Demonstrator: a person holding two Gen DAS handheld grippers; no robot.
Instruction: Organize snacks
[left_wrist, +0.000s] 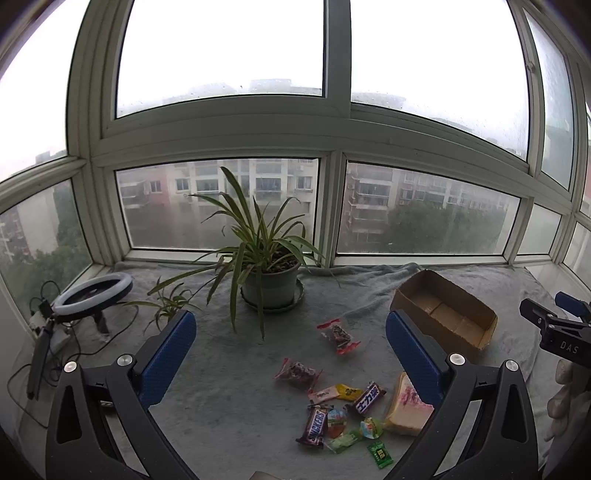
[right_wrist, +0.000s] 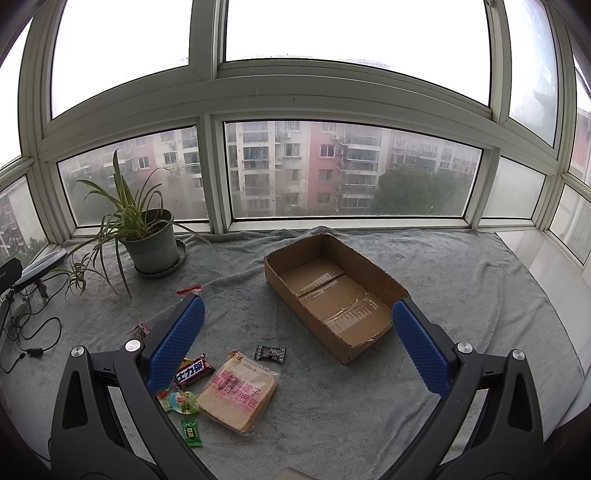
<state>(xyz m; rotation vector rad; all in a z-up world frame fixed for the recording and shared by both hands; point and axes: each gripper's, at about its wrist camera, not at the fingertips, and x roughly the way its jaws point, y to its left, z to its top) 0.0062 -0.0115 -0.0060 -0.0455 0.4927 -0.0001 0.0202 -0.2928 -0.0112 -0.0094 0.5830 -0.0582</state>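
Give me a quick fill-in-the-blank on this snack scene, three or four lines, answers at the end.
1. The cardboard box holds ____ snacks so far.
2. Both the left gripper and the right gripper have their jaws ____.
3. The potted plant stands on the ____ side of the box in the right wrist view.
4. The bread packet lies on the grey ____.

Answers: no; open; left; blanket

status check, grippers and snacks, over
Left gripper open, empty. Right gripper open, empty. Cardboard box empty, snacks all loose on blanket. Nothing blocking.
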